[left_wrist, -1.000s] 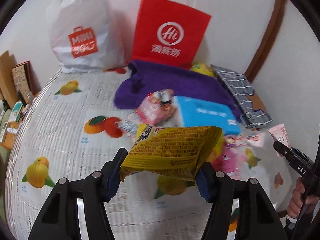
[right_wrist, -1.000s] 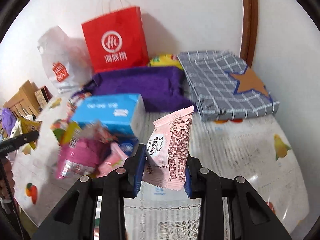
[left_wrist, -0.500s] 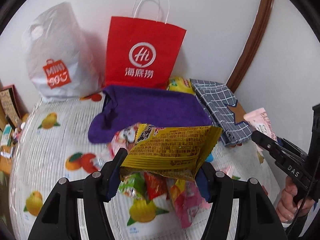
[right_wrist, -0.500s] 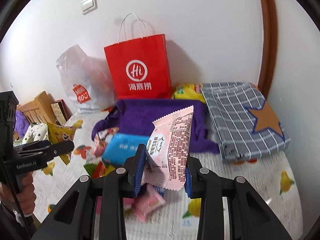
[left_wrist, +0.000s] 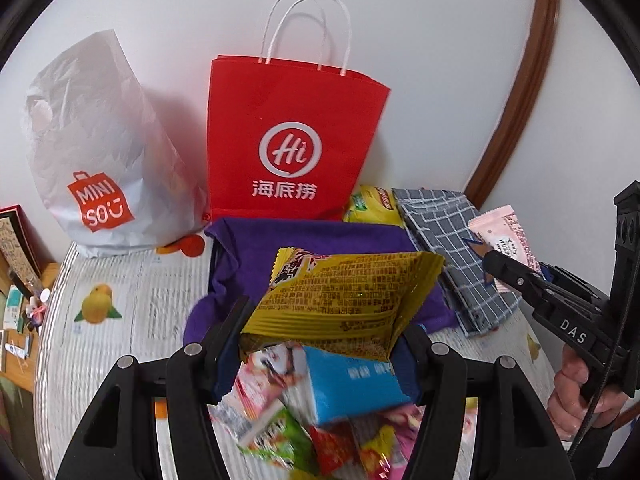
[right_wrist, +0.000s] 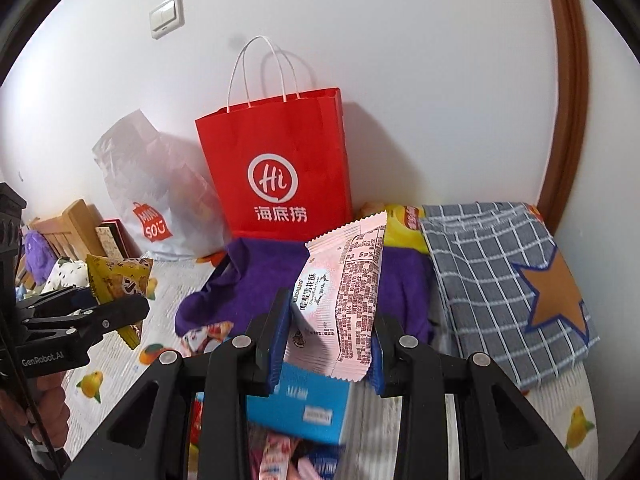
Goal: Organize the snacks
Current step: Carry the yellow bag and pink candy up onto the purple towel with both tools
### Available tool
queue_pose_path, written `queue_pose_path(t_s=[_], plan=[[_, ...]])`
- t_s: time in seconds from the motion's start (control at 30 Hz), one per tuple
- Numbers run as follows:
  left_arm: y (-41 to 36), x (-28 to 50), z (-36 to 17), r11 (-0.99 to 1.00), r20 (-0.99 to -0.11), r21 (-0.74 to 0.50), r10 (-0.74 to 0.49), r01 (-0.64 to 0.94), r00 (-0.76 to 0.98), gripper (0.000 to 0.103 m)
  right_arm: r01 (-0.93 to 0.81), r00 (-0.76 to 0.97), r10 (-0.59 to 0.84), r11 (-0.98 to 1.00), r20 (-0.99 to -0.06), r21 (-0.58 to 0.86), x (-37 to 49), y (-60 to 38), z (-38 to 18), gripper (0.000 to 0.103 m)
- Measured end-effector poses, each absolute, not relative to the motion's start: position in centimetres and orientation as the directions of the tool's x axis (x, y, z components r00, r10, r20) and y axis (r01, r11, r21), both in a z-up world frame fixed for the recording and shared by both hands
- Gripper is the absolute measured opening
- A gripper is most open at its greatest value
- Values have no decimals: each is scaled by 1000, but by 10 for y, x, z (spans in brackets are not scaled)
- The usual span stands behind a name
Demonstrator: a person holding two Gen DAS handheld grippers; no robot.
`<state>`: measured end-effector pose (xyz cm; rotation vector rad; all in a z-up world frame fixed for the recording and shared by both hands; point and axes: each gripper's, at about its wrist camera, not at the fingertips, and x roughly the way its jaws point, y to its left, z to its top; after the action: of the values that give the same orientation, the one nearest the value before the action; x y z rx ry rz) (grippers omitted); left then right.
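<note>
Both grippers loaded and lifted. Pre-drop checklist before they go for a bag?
1. Left gripper shut on yellow packet: ok.
2. Right gripper shut on pink packet: ok.
3. Both packets off the snack pile: ok.
4. Red bag upright against the wall: ok.
5. Red bag mouth open enough for a packet: cannot tell; only a narrow gap shows.
6. Grippers apart from each other: ok.
</note>
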<state>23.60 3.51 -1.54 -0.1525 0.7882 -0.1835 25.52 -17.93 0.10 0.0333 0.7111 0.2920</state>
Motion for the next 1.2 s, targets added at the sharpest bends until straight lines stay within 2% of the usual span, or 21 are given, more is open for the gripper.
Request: queue_pose_path(t_s=[0.47, 0.7, 0.97, 1.2], plan=[[48, 317, -29, 978, -699, -190, -199, 91, 687, 61, -198, 731, 211, 976, -649, 93, 343, -186, -13, 34], [39, 348, -42, 977, -702, -181, -208, 111, 681, 61, -213, 715, 239, 970, -657, 122, 375, -183, -26, 34], [43, 370, -91, 980, -778, -174, -194, 92, 597, 61, -261, 610, 225, 962, -760, 75, 396, -186, -83, 34], [50, 379, -107, 980, -805, -188, -195, 72, 561, 61, -276, 550, 217, 959, -807, 70, 408, -180, -112, 34]])
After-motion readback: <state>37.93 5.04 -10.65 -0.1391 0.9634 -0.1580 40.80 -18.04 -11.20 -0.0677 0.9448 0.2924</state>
